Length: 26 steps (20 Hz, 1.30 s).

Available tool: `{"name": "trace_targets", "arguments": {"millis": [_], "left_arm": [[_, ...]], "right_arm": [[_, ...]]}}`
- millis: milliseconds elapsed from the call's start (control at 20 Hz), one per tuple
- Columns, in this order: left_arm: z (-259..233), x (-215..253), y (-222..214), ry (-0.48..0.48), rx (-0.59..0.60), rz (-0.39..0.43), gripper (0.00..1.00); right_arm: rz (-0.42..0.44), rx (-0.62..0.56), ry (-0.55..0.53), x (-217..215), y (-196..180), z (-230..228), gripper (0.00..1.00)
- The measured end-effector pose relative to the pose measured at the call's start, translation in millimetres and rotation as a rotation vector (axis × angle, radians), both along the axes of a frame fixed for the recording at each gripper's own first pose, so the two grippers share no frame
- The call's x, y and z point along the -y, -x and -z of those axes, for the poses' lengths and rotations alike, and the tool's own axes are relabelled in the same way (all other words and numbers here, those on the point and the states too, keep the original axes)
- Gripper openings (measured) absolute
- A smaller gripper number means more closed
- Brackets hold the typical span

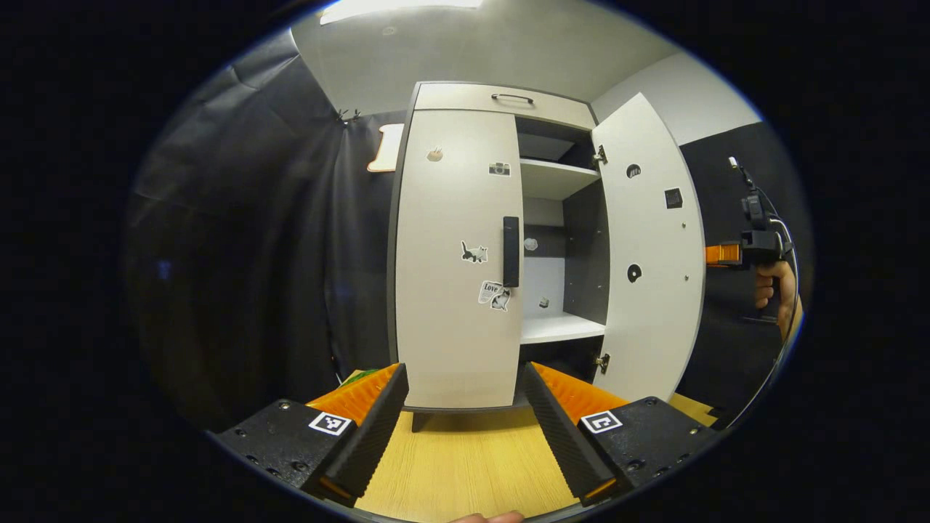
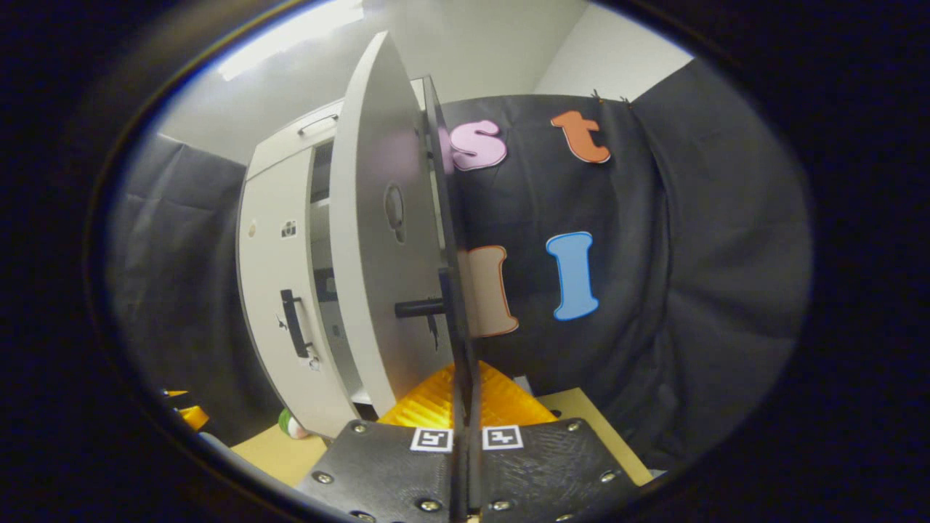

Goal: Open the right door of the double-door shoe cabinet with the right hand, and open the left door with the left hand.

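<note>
**Mia:** White and grey wood, that is the shoe cabinet [image 1: 465,247]. It stands on the yellow bench [image 1: 465,465]. Which door is open?

**Tom:** The right door [image 1: 650,254]. It swings out wide from the cabinet, so you can see the shelves [image 1: 552,178] inside. The left door [image 1: 454,261] is flat against the cabinet, shut.

**Mia:** Why is the right door out like that?

**Tom:** I think the right claw [image 2: 465,407] is why. In the right gripper view the door's thin edge [image 2: 454,290] runs down between the two fingers, which are squeezed close on it. A dark round bar pokes out of the door just above the claw. It may be the handle, but I cannot tell for sure.

**Mia:** And from the other side?

**Tom:** In the left gripper view a hand [image 1: 774,290] holds that claw just past the open door's outer edge, away from the cabinet.

**Mia:** What about the left claw [image 1: 465,428]?

**Tom:** Its fingers are spread wide apart with nothing between them. It sits low, in front of the cabinet, not touching it.

**Mia:** Why there?

**Tom:** It points at the left door. The black handle [image 1: 511,250] is on that door's inner edge, higher up than the claw. I think the claw has to go up and forward to reach it.

**Mia:** So half is done?

**Tom:** I think so. The left door comes next.
</note>
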<state>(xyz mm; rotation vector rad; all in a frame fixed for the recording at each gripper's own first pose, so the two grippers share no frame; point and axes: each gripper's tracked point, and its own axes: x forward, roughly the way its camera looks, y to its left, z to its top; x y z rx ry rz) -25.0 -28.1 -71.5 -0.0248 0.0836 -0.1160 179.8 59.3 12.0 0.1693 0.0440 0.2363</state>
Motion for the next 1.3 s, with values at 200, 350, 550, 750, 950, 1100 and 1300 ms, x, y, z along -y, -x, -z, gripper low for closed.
{"name": "trace_targets", "arguments": {"millis": [200, 350, 550, 750, 950, 1100, 1300], "left_arm": [[-10.6, 8.8, -18.4, -0.044, 0.006, -0.001, 0.99], [-25.3, 22.6, -38.5, -0.073, 0.025, 0.004, 0.99], [-28.2, 48.5, -72.3, -0.064, -0.007, 0.033, 0.98], [-36.8, 60.9, -109.9, -0.066, -0.013, 0.019, 0.98], [-51.9, 74.0, -147.1, -0.071, 0.018, 0.008, 0.98], [-65.3, 81.8, -180.6, -0.084, 0.037, -0.011, 0.98], [-79.4, 81.1, -229.8, -0.061, 0.062, -0.055, 0.97]], "right_arm": [[0.0, 0.003, -0.003, -0.1, 2.4, -1.8, 0.01], [0.081, 0.052, 0.035, 23.5, 21.0, -6.0, 0.19], [0.151, 0.096, 0.073, 42.0, 59.4, -6.0, 0.7], [0.159, 0.124, 0.091, 44.7, 93.1, -5.2, 0.94], [0.18, 0.146, 0.098, 44.7, 127.5, 1.6, 0.98], [0.157, 0.139, 0.083, 31.4, 142.9, 12.4, 0.94], [0.126, 0.157, 0.071, 18.3, 166.5, 26.9, 0.94]]}}
